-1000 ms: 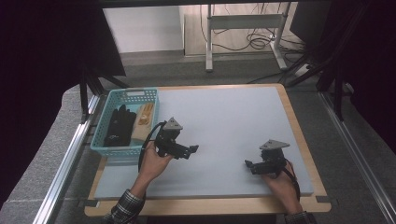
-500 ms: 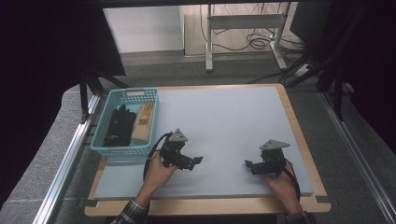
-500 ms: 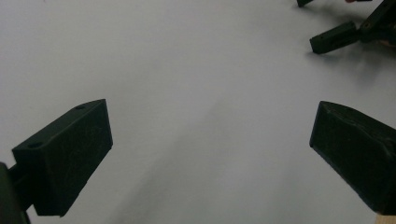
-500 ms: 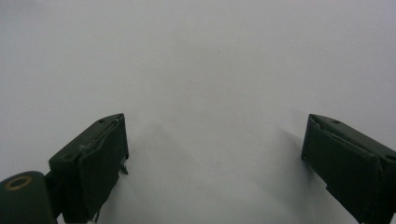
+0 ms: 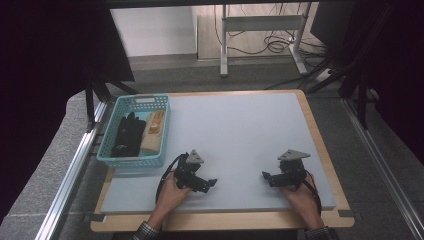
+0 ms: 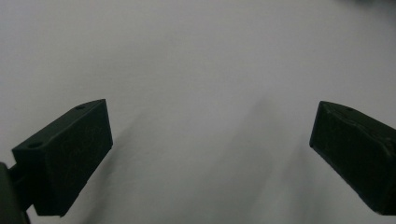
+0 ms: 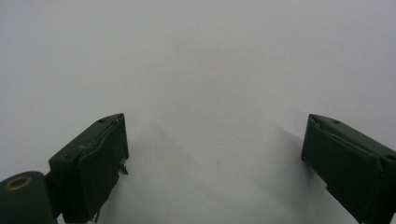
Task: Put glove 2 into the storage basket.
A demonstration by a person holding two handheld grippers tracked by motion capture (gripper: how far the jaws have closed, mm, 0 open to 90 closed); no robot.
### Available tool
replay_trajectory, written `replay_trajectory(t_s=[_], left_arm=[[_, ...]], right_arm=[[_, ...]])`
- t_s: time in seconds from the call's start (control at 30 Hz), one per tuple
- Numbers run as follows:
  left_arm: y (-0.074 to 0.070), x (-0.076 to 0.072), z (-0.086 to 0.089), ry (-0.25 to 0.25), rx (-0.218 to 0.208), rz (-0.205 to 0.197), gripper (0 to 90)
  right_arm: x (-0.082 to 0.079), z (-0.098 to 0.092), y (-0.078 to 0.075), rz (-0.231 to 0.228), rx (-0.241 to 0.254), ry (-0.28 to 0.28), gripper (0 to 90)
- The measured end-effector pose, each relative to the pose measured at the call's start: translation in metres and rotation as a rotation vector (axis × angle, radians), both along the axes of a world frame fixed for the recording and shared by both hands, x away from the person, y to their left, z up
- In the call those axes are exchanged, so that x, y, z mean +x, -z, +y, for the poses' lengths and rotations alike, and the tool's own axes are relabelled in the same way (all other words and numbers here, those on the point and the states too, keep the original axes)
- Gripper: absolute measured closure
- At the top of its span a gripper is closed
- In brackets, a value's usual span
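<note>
From the high view, my left gripper (image 5: 209,183) rests on the grey table (image 5: 240,130) at about 7 o'clock, my right gripper (image 5: 265,176) at 5 o'clock, both empty. The teal basket (image 5: 134,160) sits at 9 o'clock, holding a black glove (image 5: 125,135) beside a tan glove (image 5: 152,131). In the left gripper view, the jaws stand wide over bare table. The right gripper view shows the same, jaws wide. I judge this a resting pose; next I'd swing left toward the basket.
</note>
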State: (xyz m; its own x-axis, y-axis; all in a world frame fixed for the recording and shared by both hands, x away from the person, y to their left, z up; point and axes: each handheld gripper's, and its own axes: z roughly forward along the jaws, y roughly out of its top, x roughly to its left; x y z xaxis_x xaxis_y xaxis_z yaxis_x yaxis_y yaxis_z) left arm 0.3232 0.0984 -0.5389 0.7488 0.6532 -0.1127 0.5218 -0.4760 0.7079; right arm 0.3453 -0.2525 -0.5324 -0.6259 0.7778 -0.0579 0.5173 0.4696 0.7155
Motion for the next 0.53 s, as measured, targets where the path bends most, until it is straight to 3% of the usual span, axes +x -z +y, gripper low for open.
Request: replay_trajectory(t_s=[0.23,0.3,0.53], left_arm=[[0.0068,-0.0051,-0.0049,-0.011,0.045,-0.021,0.0],[0.0072,-0.0062,-0.0078,-0.012,0.076,-0.036,0.0],[0.0079,-0.0065,-0.0081,-0.016,0.073,-0.036,0.0]], right_arm=[[0.0,0.0,0.0,0.0,0.0,0.001,6.7],[0.0,0.0,0.0,0.001,0.0,0.0,6.8],[-0.0003,0.0001,0.0001,0.006,0.003,0.003,6.7]])
